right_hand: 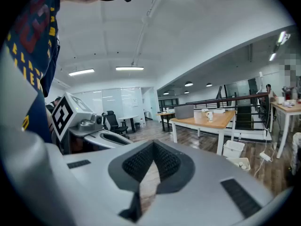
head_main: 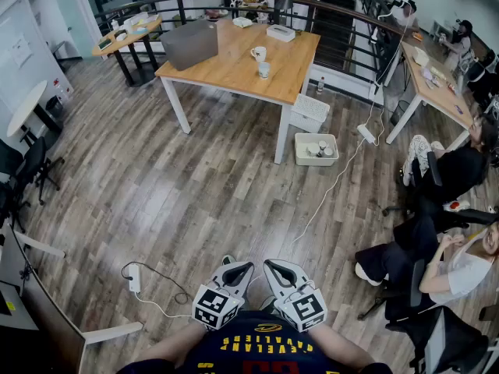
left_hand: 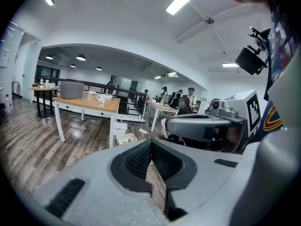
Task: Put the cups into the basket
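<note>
Closest, low in the head view: left gripper (head_main: 238, 271) and right gripper (head_main: 274, 269), side by side. Smooth grey plastic with ribbed black pads, jaws of each pressed together on nothing. Rear parts cut off behind a dark jersey (head_main: 261, 349). Well apart across the wood-plank floor (head_main: 156, 185): rear cup (head_main: 258, 53) and front cup (head_main: 263, 69), white, upright on a pale wooden table (head_main: 226, 67). White plastic basket (head_main: 316, 162) on the floor just beside a table leg, contents too small to tell.

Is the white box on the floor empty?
Not empty. The white box by the table leg holds a few small round things, too small to tell what they are.
</note>
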Demonstrator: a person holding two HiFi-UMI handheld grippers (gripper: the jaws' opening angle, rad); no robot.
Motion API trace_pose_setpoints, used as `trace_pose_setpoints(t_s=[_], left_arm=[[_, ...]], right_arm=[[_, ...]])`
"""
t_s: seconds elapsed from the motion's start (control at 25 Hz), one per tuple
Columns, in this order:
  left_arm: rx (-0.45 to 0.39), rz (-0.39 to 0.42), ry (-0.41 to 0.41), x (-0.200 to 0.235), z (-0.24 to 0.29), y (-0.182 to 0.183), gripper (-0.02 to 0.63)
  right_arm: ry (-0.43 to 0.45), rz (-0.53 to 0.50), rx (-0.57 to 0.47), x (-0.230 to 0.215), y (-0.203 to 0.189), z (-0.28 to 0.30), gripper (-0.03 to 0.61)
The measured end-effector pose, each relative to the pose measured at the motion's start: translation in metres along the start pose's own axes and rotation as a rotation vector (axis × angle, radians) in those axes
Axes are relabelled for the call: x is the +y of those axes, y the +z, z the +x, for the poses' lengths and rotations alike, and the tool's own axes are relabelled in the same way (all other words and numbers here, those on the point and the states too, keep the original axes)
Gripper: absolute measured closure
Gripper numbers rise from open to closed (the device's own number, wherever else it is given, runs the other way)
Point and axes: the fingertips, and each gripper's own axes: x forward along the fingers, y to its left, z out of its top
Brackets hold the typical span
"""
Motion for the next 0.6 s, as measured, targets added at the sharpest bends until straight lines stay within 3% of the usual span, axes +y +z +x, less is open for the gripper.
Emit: trace_pose_setpoints(t_s=[0.28, 0.6], left_arm=[[0.013, -0.005, -0.002, 0.033, 0.018, 0.012, 0.603], [0.0, 0.013, -0.026, 0.096, 0.055, 0.053, 0.603]], right_arm=[[-0.008, 0.026, 0.005, -0.019, 0.003, 0.03, 0.566], [-0.035, 0.03, -0.008, -0.06, 0.03, 0.092, 0.566]])
